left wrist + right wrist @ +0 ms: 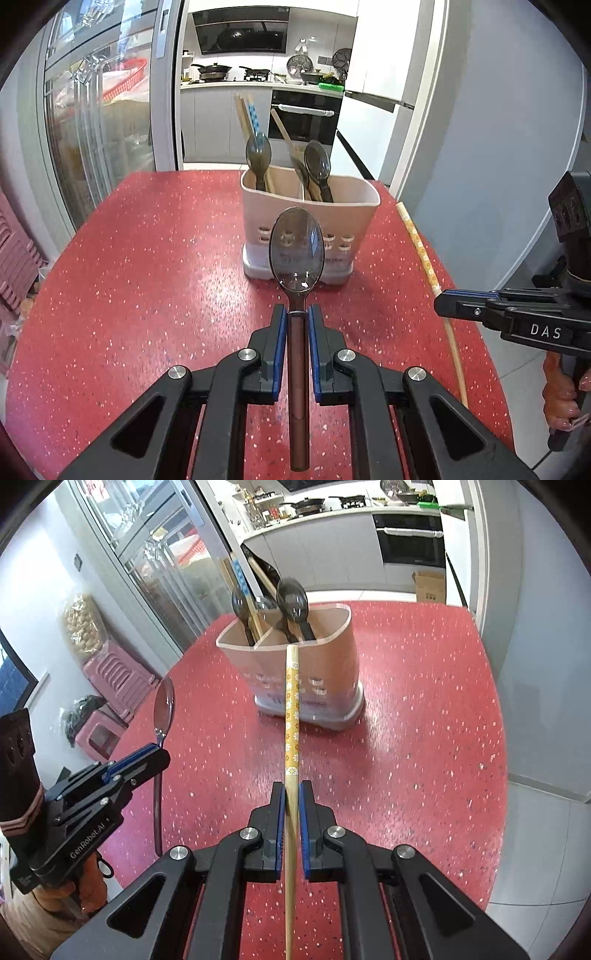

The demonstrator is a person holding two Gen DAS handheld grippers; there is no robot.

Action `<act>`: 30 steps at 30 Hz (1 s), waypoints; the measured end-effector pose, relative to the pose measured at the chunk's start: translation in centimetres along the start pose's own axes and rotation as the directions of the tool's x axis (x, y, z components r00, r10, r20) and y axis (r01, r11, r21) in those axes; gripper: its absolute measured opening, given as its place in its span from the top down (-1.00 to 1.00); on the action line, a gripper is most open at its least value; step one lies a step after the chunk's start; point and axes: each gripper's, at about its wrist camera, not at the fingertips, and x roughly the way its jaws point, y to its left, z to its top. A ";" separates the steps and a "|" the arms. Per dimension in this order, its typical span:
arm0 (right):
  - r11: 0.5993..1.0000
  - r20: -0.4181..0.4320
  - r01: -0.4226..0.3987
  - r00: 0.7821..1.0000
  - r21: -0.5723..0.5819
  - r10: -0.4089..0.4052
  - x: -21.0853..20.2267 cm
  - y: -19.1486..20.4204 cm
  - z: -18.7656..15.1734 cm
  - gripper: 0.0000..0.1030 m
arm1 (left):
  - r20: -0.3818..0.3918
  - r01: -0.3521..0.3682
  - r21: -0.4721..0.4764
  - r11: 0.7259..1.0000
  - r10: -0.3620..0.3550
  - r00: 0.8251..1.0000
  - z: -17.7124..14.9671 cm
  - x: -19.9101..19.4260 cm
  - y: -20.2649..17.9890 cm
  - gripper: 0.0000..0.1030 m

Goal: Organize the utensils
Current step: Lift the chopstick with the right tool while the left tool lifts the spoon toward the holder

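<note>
My left gripper [297, 314] is shut on the handle of a smoky clear spoon [296, 251], bowl pointing forward, held above the red table short of the beige utensil holder [310, 225]. My right gripper [291, 790] is shut on a bamboo chopstick with an orange flowered end [292, 709], its tip close to the holder's [295, 672] rim. The holder has two compartments with dark spoons [317, 162] and chopsticks [246, 114] standing in them. The left gripper with its spoon [164, 709] shows at the left of the right wrist view, and the right gripper [443, 304] with the chopstick [424, 254] at the right of the left wrist view.
The red speckled table [147, 277] has its right edge [498, 738] near a grey wall. A glass cabinet [96, 129] stands to the left, pink stools [118, 675] are stacked below it, and a kitchen lies behind.
</note>
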 end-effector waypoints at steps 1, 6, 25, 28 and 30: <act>1.000 0.009 0.002 1.000 -0.002 -0.002 -0.1 0.0 0.3 0.85 | 0.006 0.000 -0.003 1.000 0.000 1.000 0.2 0.0 0.1 0.25; 1.000 0.088 0.003 0.996 -0.003 -0.003 -1.6 0.3 2.9 0.85 | 0.041 0.010 -0.033 0.999 -0.009 0.999 2.2 0.1 0.8 0.25; 1.000 0.283 0.009 0.959 -0.013 -0.005 -2.0 1.7 14.1 0.85 | 0.219 0.033 -0.133 0.991 -0.003 0.976 13.5 4.0 3.7 0.25; 1.000 0.302 0.001 0.953 -0.007 0.001 -1.3 1.6 15.5 0.85 | 0.240 0.040 -0.141 0.989 -0.005 0.971 14.8 5.1 4.0 0.24; 1.000 0.318 0.005 0.948 -0.010 -0.002 -0.6 1.7 16.4 0.85 | 0.254 0.038 -0.146 0.988 0.000 0.967 15.6 6.1 4.2 0.25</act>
